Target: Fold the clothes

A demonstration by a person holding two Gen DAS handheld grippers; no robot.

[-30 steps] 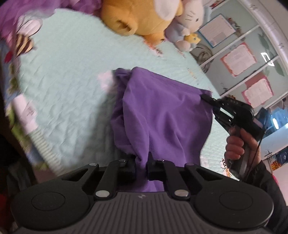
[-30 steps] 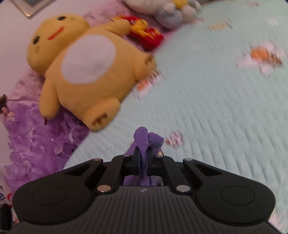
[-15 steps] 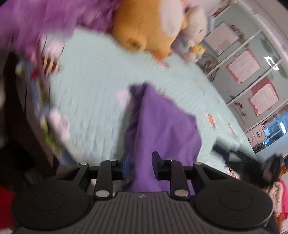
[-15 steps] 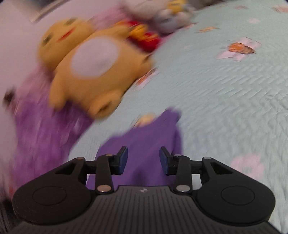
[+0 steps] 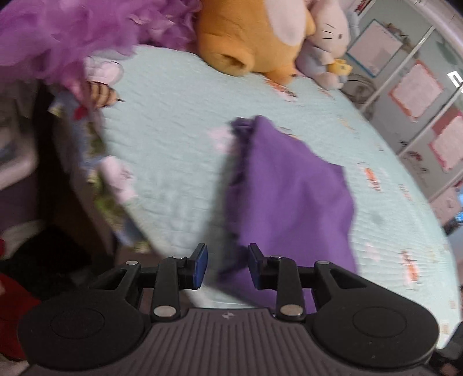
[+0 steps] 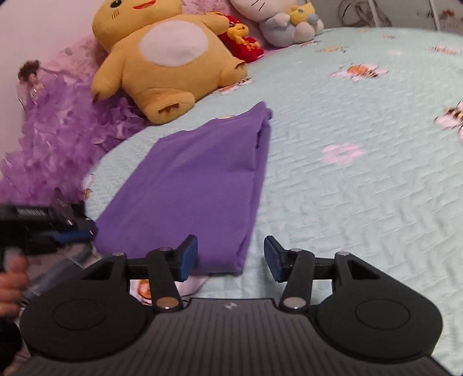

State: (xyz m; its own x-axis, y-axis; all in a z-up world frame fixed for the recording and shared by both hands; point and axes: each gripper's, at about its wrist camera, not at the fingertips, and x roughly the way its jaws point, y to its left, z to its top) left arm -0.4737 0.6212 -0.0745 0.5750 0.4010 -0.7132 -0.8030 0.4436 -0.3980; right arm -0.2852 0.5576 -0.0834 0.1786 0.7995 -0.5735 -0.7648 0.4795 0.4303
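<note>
A purple garment [image 6: 199, 185] lies folded into a long strip on the pale green bedspread [image 6: 361, 179], running from near the bed's edge toward the plush toys. In the left wrist view the same purple garment [image 5: 292, 191] stretches away from my left gripper [image 5: 227, 267], which is open just above its near end with nothing between the fingers. My right gripper [image 6: 230, 257] is open above the garment's near right corner. The left gripper [image 6: 72, 228] also shows at the left edge of the right wrist view, held by a hand.
A big yellow plush [image 6: 170, 55] and a white cat plush [image 6: 289, 20] sit at the head of the bed. Purple ruffled fabric [image 6: 58, 133] lies along the left side. The bed edge [image 5: 115, 202] drops to a dark floor. A wall with posters [image 5: 413, 92] stands beyond.
Both grippers were shut on the lifted garment a second ago. They opened, the garment dropped flat on the bedspread, and both grippers pulled back from it.
</note>
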